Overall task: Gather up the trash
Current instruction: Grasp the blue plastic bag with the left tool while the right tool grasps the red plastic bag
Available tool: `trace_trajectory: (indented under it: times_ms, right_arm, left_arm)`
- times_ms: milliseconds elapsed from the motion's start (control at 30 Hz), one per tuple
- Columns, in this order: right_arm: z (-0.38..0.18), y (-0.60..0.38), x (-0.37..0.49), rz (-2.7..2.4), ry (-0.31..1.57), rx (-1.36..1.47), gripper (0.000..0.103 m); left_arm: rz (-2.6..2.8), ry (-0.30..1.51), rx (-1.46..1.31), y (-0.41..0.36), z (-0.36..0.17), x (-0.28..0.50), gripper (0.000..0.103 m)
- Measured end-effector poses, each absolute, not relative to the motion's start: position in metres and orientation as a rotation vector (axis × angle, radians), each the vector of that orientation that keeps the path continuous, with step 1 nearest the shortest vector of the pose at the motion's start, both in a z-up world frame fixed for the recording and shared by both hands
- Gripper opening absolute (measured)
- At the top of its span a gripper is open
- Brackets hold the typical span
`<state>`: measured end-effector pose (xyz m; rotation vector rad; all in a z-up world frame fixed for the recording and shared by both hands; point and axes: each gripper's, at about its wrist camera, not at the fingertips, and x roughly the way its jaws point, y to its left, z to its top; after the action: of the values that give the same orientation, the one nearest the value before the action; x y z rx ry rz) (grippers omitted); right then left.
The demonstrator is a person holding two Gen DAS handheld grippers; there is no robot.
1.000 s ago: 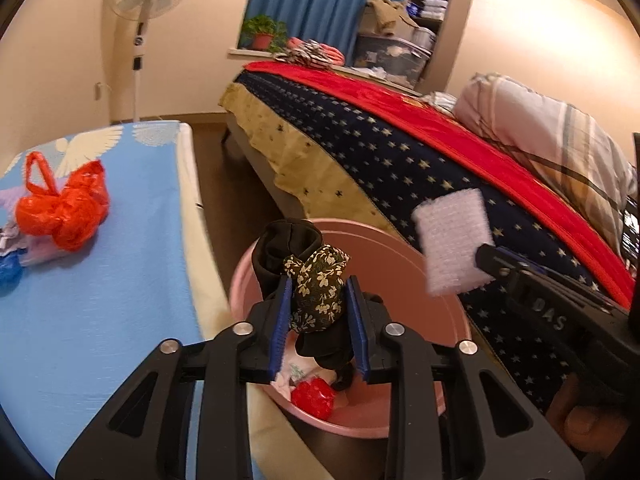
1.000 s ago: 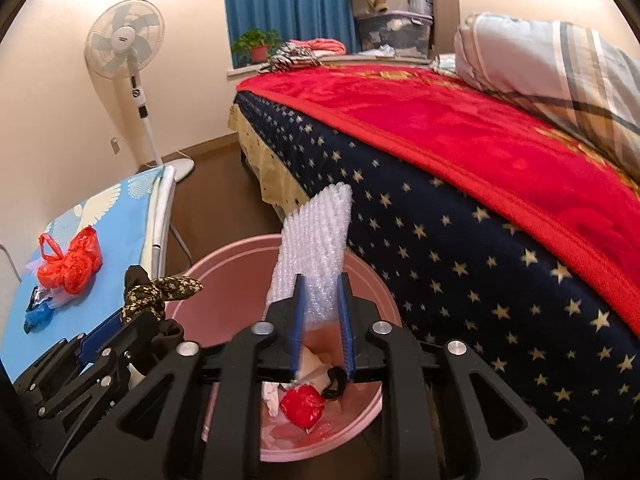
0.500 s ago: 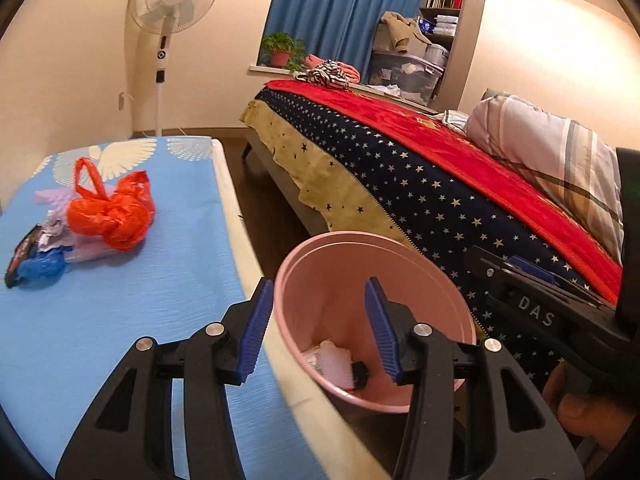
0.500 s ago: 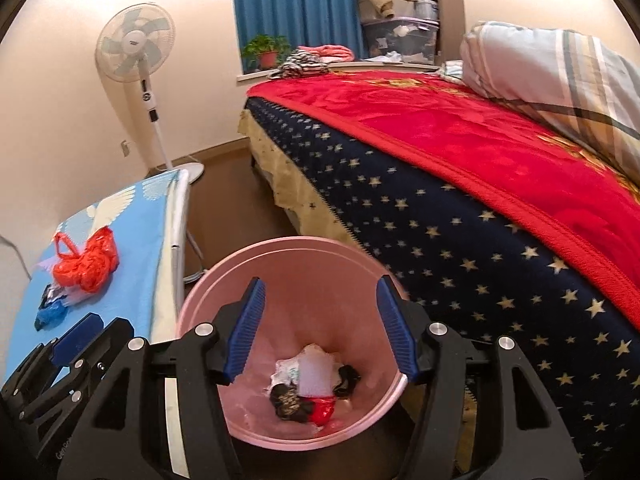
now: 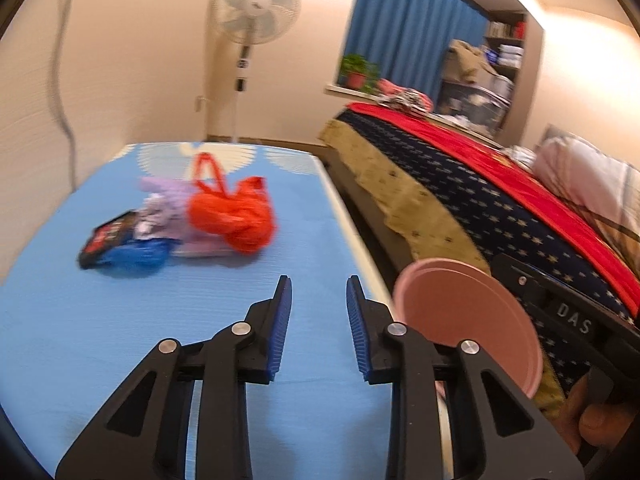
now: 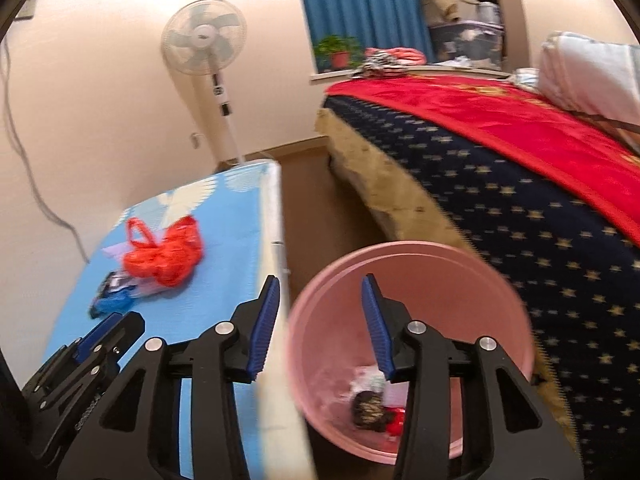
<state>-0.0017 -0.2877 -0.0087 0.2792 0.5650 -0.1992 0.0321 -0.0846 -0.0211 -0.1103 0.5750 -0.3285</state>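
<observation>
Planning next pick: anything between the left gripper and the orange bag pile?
Nothing: in the left wrist view only bare blue table cover lies between the open left gripper and the orange plastic bag.

Left hand-held gripper (image 5: 319, 328) gapes wide, empty; right hand-held gripper (image 6: 320, 326) likewise spread, holding nothing.

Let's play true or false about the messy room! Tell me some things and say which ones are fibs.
1. The left hand-held gripper is open and empty. True.
2. The crumpled orange plastic bag lies inside the round pink plastic bin. False: it lies on the blue table cover.
3. The pink bin has trash at its bottom. True.
4. The right hand-held gripper is squeezing bubble wrap. False: it is open and empty.
5. The white standing fan stands on the bed. False: it stands by the wall.
</observation>
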Motion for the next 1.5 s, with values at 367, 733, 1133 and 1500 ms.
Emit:
trace_trajectory:
  times_ms: [367, 733, 1133, 1500]
  right_arm:
    - [-0.023, -0.239, 0.055, 0.019, 0.583, 0.314, 0.041]
    - [-0.042, -0.209, 0.124, 0.145, 0.61, 0.379, 0.056]
    - [-0.077, -0.193, 0.177, 0.234, 0.715, 0.479, 0.066]
    - [-0.085, -0.189, 0.186, 0.272, 0.768, 0.467, 0.032]
  left_arm:
    - [-0.118, 0.549, -0.16, -0.024, -0.023, 0.062, 0.028]
    - [0.009, 0.55, -0.173, 0.019, -0.029, 0.107, 0.028]
    - [0.061, 0.716, -0.15, 0.03, -0.056, 0.158, 0.04]
    - [0.096, 0.791, -0.181, 0.038, -0.066, 0.165, 0.003]
